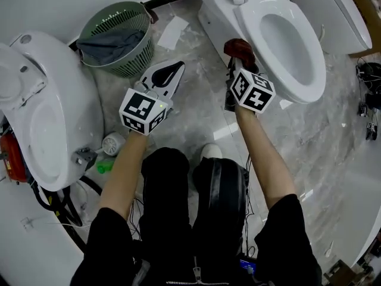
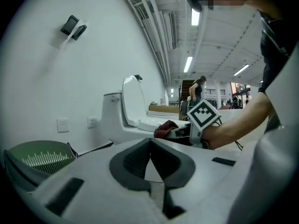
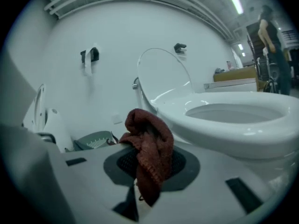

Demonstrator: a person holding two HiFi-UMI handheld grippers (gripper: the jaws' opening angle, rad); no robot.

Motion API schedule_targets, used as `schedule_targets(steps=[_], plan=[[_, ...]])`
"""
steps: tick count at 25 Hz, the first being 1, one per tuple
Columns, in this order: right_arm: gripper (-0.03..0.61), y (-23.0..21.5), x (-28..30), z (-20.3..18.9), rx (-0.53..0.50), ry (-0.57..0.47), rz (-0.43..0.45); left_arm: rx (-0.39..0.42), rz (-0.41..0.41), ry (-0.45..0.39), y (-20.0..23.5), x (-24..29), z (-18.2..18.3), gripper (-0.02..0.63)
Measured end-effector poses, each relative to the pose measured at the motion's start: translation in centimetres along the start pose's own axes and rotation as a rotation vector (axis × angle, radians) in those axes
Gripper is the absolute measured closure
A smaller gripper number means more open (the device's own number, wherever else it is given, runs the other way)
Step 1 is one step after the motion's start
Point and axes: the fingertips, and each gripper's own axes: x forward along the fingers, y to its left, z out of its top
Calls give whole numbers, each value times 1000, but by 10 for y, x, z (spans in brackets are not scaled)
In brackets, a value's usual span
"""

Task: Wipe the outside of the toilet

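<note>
Marbled floor (image 1: pixel 196 118), white wall behind. Your right gripper (image 1: pixel 236 61) is clamped on a dark red cloth (image 1: pixel 239 46), which bunches over the jaw tips and hangs between them. Cloth sits just beside the outer side of the open toilet (image 1: pixel 253 25) at the floor's far edge; contact not confirmable. Your left gripper (image 1: pixel 172 73): jaws together, nothing between, near the green basket (image 1: pixel 140 49) by the wall.

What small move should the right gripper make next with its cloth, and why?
Probably ease the right gripper forward and to its right until the red cloth presses the outer wall of the toilet bowl. Its jaws are shut on the cloth, which hangs close beside the bowl; contact isn't clear. The left gripper is shut, empty, off to the side.
</note>
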Motion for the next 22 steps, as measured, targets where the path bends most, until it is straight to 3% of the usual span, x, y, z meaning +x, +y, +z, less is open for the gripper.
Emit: schedule_targets(steps=[5,10,22], plan=[[503,-8,28,-11,82,-19,-63,17,-6,-8,11,-4,-21,612],[503,-22,41,-15,115,-29,-106,75,-67,7,6,-6,-26,612],[503,-46,1,-25,153,-57,-141,107,-180,2,-19,22,-22,612]])
